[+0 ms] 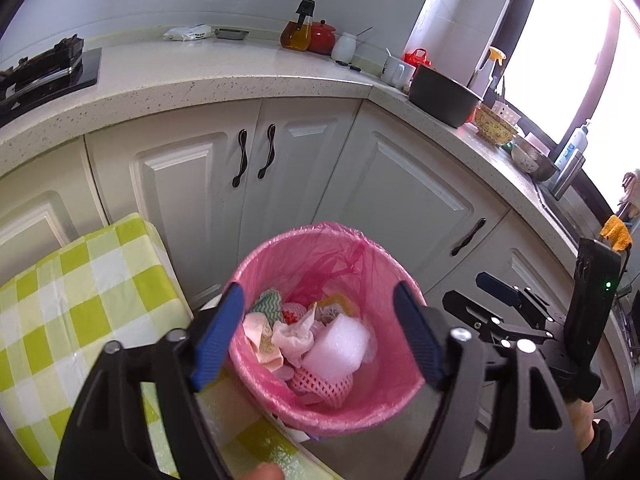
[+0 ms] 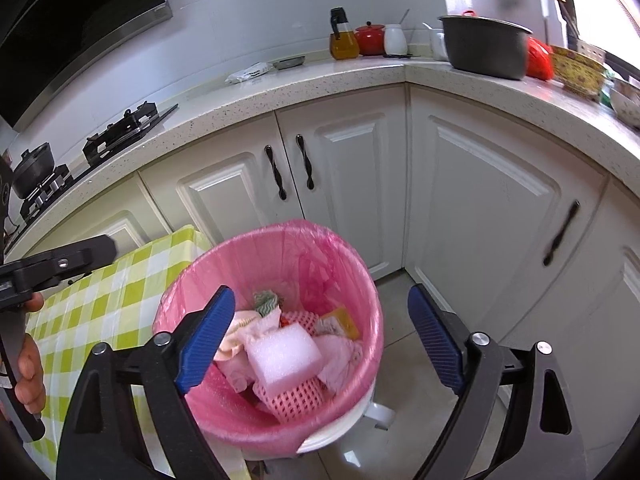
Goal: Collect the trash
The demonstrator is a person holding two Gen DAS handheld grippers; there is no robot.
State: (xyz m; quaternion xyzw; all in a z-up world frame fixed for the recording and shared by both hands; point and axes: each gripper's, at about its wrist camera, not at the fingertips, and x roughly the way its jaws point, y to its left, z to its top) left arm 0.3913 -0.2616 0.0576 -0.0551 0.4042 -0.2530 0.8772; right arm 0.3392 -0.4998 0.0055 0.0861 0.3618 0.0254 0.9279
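Observation:
A white bin with a pink liner (image 1: 280, 256) stands on the floor by the cabinets; it also shows in the right wrist view (image 2: 256, 252). Inside lie a white foam block (image 1: 338, 350) (image 2: 284, 354), pink foam netting (image 1: 324, 384) (image 2: 294, 398), crumpled tissues (image 1: 294, 334) and a green-striped cloth (image 1: 268, 304). My left gripper (image 1: 320, 332) is open and empty above the bin. My right gripper (image 2: 324, 336) is open and empty above it too, and shows at the right of the left wrist view (image 1: 492, 292).
A table with a green checked cloth (image 1: 60, 304) (image 2: 100, 300) stands left of the bin. White cabinets (image 1: 400, 184) and a speckled counter (image 1: 224, 84) run behind, with a hob (image 1: 44, 68), a dark pot (image 1: 444, 96), an oil bottle (image 1: 298, 28) and bowls.

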